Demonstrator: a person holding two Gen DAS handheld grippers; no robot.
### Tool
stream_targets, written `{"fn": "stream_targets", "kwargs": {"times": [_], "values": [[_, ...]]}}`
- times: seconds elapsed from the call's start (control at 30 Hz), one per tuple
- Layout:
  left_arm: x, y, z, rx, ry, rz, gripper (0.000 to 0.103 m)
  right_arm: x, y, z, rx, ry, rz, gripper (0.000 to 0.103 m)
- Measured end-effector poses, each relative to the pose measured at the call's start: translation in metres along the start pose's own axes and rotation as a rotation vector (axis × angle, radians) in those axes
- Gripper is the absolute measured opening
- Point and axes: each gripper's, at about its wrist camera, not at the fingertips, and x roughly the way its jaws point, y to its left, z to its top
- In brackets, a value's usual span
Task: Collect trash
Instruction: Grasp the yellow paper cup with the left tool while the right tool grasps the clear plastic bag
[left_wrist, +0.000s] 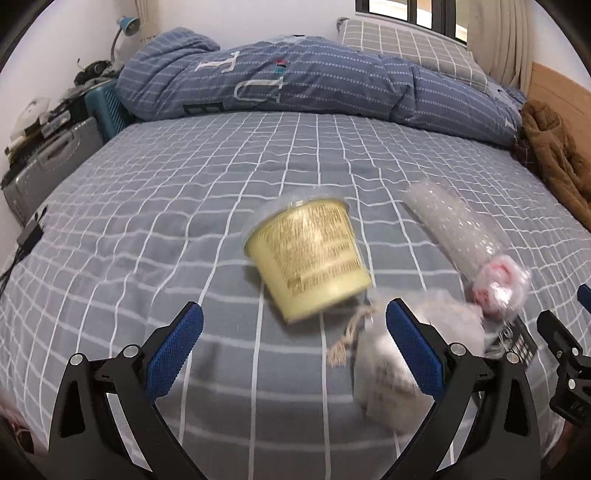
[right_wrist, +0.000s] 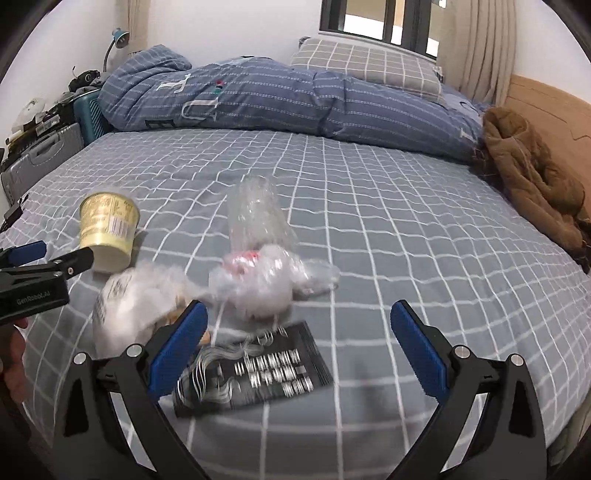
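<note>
- The left gripper (left_wrist: 293, 328) is wide open and holds nothing; it hovers over the bed (left_wrist: 184, 192).
- The right gripper (right_wrist: 299, 328) is also wide open and empty, above the same bed.
- A yellow cup (left_wrist: 310, 258) lies on its side on the grey checked sheet, just in front of the left gripper, between its blue pads (left_wrist: 177, 350).
- A clear bottle (right_wrist: 258, 218) lies to the right of the cup, with a crumpled clear wrapper (right_wrist: 269, 280) at its near end.
- A white bag (right_wrist: 129, 310) lies near the cup, beside the left finger of the right gripper.
- A black packet (right_wrist: 266, 369) lies flat between the right gripper's fingers, close to the camera.
- A blue quilt (left_wrist: 295, 81) is at the far side of the bed, and a brown coat (right_wrist: 528, 173) lies at its right edge.
</note>
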Motion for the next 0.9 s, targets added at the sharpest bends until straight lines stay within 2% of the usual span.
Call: {"fn": "stream_targets", "kwargs": {"times": [0.2, 0.37, 0.47, 0.6, 0.67, 0.73, 0.8, 0.9], "values": [[0.021, 0.000, 0.018, -0.015, 0.012, -0.008, 0.097, 0.025, 0.001, 0.013, 0.009, 0.007, 0.020, 0.095], [0.035, -0.001, 0.024, -0.034, 0.027, -0.024, 0.097, 0.048, 0.000, 0.016, 0.030, 0.060, 0.049, 0.088], [0.041, -0.005, 0.024, -0.033, 0.034, -0.035, 0.096, 0.056, 0.001, 0.015, 0.038, 0.085, 0.075, 0.079], [0.052, -0.010, 0.021, -0.019, 0.071, -0.039, 0.081, 0.062, 0.008, 0.012, 0.021, 0.114, 0.106, 0.059], [0.056, -0.011, 0.019, -0.018, 0.082, -0.053, 0.079, 0.064, 0.010, 0.010, 0.019, 0.123, 0.116, 0.052], [0.058, -0.010, 0.018, -0.027, 0.092, -0.064, 0.077, 0.066, 0.011, 0.010, 0.020, 0.134, 0.117, 0.039], [0.057, -0.009, 0.017, -0.034, 0.091, -0.070, 0.077, 0.066, 0.009, 0.009, 0.036, 0.141, 0.122, 0.033], [0.056, -0.008, 0.016, -0.042, 0.084, -0.077, 0.076, 0.065, 0.005, 0.010, 0.054, 0.148, 0.133, 0.031]]}}
